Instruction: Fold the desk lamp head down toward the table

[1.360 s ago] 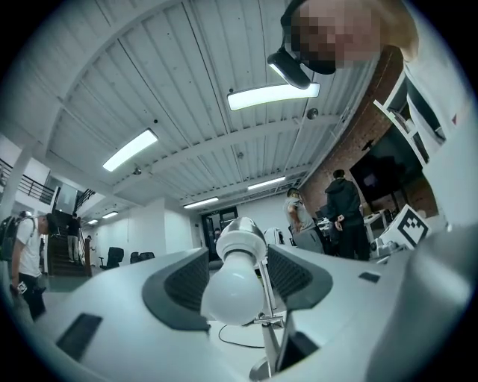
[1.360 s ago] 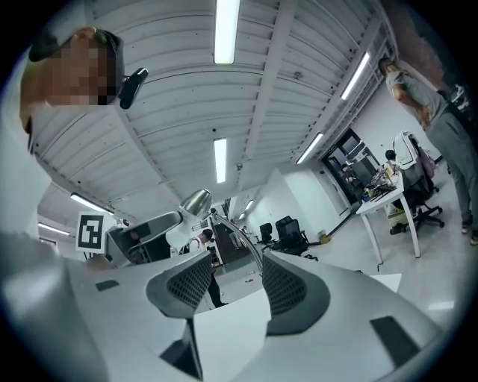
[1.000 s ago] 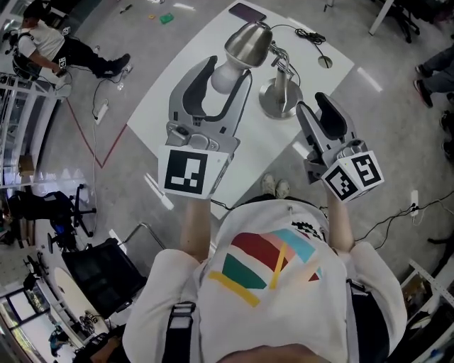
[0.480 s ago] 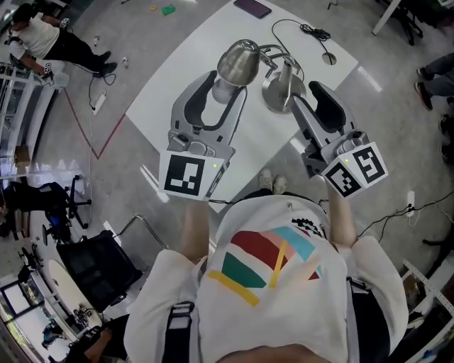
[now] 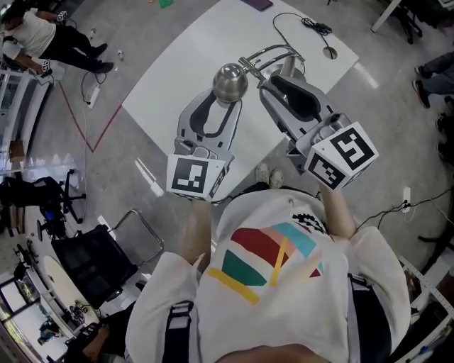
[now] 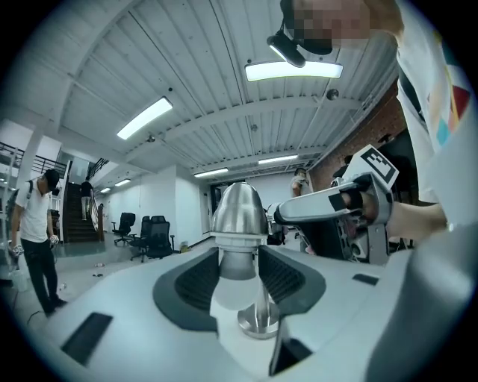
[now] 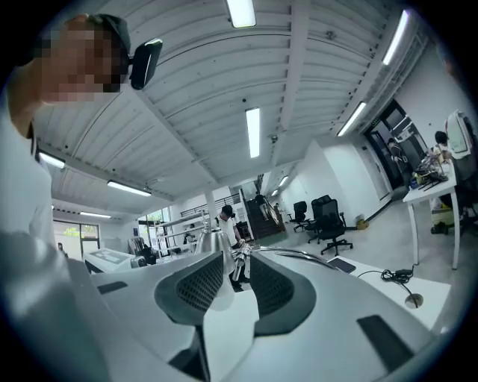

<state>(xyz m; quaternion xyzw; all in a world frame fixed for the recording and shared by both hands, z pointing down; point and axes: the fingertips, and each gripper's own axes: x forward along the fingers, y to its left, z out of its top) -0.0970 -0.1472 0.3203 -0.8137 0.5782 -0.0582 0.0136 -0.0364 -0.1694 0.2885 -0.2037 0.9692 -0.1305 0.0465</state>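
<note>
The desk lamp's silver dome head sits at the tips of my left gripper. In the left gripper view the head stands upright, and its neck and white bulb lie between the closing jaws, whose pads meet them on both sides. The round lamp base shows behind. My right gripper lies over the lamp's post and base and hides them. Its jaws are closing with the lamp's arm joint between them, and a gap still shows beside it. The curved arm arches beyond.
The white table carries the lamp's black cable with its switch, and a purple flat item lies at the far edge. A person stands at the upper left. An office chair is behind me.
The lamp head has swung down and toward me, and my left gripper has come down with it. My right gripper has moved left over the lamp's post, and its jaws have narrowed.
</note>
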